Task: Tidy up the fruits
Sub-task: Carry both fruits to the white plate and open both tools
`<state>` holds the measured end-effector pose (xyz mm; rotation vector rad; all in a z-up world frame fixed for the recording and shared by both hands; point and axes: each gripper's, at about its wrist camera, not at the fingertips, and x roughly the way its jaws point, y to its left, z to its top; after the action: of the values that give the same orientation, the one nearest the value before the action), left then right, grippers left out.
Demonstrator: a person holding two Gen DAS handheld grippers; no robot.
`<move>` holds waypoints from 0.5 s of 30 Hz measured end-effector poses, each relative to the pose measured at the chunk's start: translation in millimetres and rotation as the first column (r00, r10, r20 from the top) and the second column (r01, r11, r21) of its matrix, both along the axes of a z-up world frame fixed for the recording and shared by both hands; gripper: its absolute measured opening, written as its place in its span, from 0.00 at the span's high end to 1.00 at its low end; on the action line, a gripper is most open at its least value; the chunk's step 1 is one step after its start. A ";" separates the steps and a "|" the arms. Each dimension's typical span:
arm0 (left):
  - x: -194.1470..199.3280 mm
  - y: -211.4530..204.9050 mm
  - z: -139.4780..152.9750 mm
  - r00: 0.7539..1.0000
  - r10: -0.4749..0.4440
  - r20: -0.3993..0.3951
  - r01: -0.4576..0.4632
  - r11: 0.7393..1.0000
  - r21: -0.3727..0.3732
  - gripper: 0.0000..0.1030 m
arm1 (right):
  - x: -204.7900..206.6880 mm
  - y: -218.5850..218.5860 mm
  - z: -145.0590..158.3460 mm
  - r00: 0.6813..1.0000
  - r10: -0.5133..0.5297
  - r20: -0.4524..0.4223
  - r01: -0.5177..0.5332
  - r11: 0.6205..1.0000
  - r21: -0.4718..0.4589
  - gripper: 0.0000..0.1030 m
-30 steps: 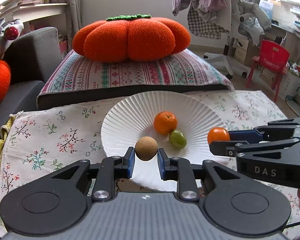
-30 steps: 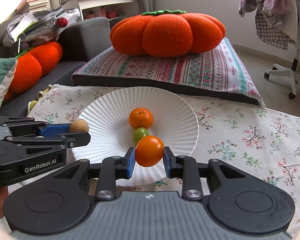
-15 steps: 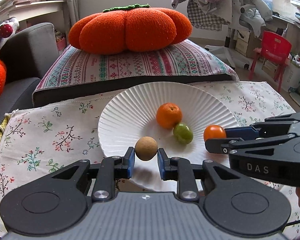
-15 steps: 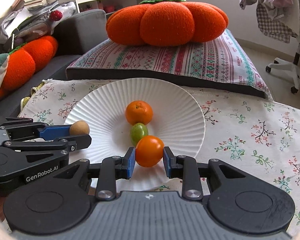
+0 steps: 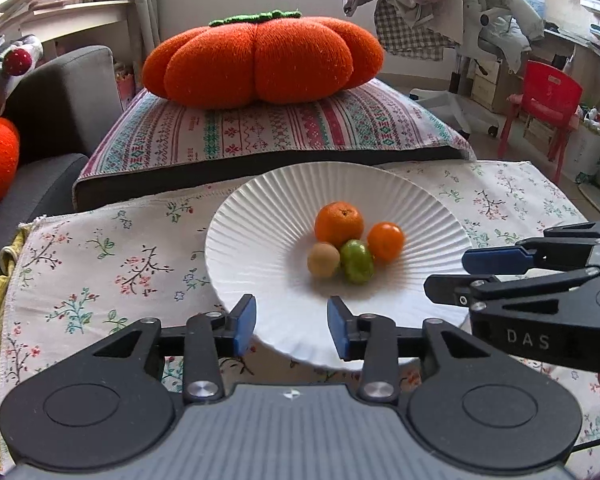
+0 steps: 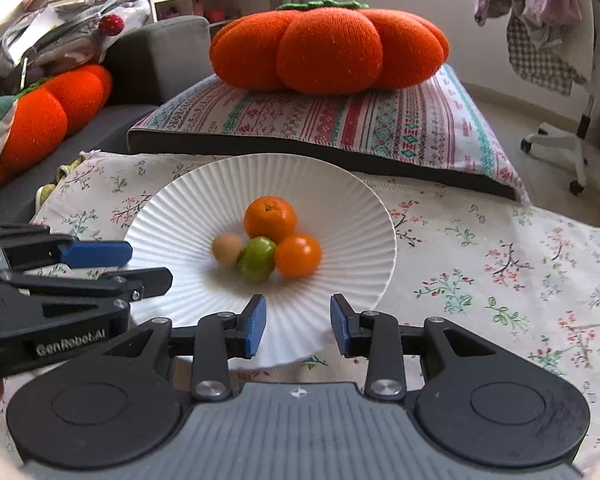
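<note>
Four fruits are sitting bunched together near the middle of a white fluted plate [image 5: 260, 216] on a floral tablecloth [image 5: 100, 248]: a mandarin [image 5: 339, 224] at the back, an orange tomato [image 5: 385, 241] to its right, a green fruit [image 5: 357, 261] in front and a small tan fruit [image 5: 323, 259] on the left, each touching a neighbour. The left gripper [image 5: 291, 325] is hovering over the plate's near rim, blue pads spread wide and holding nothing. The right gripper [image 6: 298, 325] is doing the same beside it, equally wide and empty. A knitted pumpkin cushion [image 6: 328, 46] is resting on a striped pillow [image 6: 340, 120] behind.
</note>
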<state>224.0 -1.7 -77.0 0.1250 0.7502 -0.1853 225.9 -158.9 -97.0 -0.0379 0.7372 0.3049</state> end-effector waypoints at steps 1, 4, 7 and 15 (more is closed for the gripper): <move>-2.3 1.6 2.6 1.000 0.000 0.004 0.000 1.000 -0.005 0.77 | -3.7 0.0 2.9 1.000 0.001 0.008 -0.001 1.000 -0.004 0.65; -11.3 4.9 10.8 1.000 0.007 0.018 -0.007 1.000 -0.012 0.67 | -11.7 -2.5 12.7 1.000 0.006 0.025 -0.006 1.000 0.010 0.58; -24.0 7.2 16.1 0.999 0.022 0.038 -0.022 1.000 0.002 0.62 | -22.5 -2.4 21.7 0.999 0.005 0.047 -0.005 1.000 0.002 0.47; -60.2 15.1 30.3 0.996 0.051 0.069 -0.051 0.999 0.003 0.39 | -55.2 2.0 40.6 0.996 0.024 0.082 -0.022 0.999 -0.033 0.21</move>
<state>163.7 13.4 -46.6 0.1157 0.6844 -0.1300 170.7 -156.9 -56.4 -0.0885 0.6600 0.3117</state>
